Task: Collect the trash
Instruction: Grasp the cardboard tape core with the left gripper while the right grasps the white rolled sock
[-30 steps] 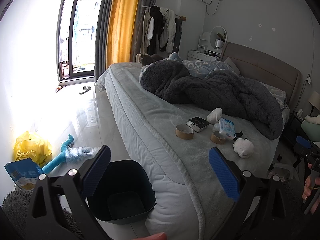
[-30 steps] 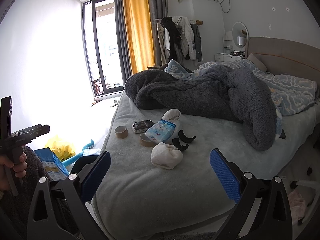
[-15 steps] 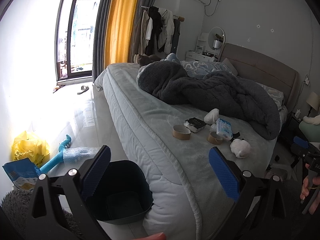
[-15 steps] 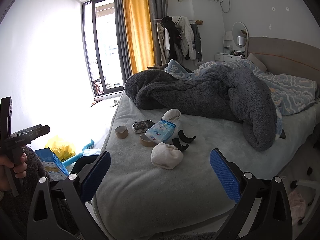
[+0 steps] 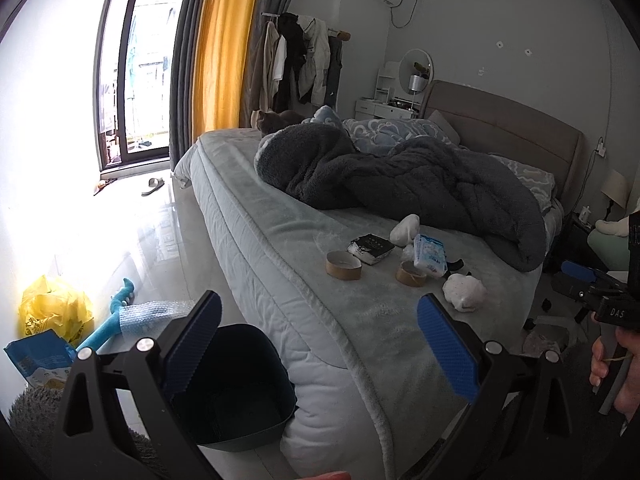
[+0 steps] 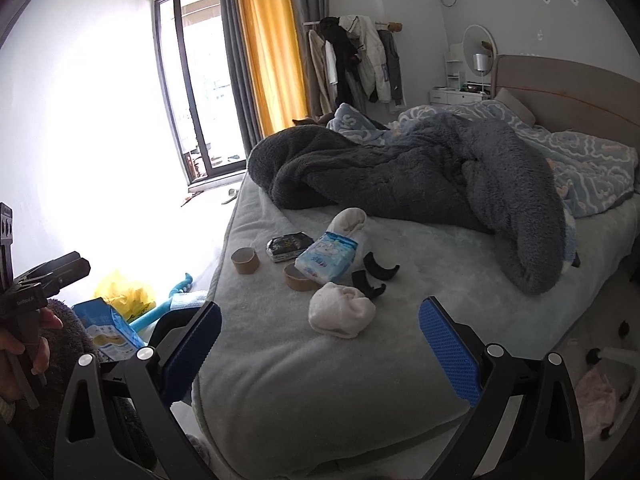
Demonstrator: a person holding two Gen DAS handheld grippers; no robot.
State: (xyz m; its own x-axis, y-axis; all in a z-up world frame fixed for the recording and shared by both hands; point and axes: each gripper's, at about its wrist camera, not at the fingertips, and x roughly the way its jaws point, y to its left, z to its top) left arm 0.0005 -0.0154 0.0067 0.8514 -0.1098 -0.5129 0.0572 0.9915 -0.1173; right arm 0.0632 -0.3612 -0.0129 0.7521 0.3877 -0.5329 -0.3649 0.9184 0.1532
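My left gripper (image 5: 318, 340) and right gripper (image 6: 320, 340) both gape wide, holding nothing. The trash lies on the grey bed (image 6: 420, 264): two brown cardboard tape rolls (image 6: 245, 261), a blue-white tissue pack (image 6: 327, 257) leaning on one roll, and a crumpled white wad (image 6: 341, 314) nearest me. A dark plastic bin (image 5: 240, 388) stands on the floor against the mattress.

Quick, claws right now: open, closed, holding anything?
Left claw: open, holding nothing, above the dark bin beside the bed.
Right claw: open, holding nothing, short of the white sock.
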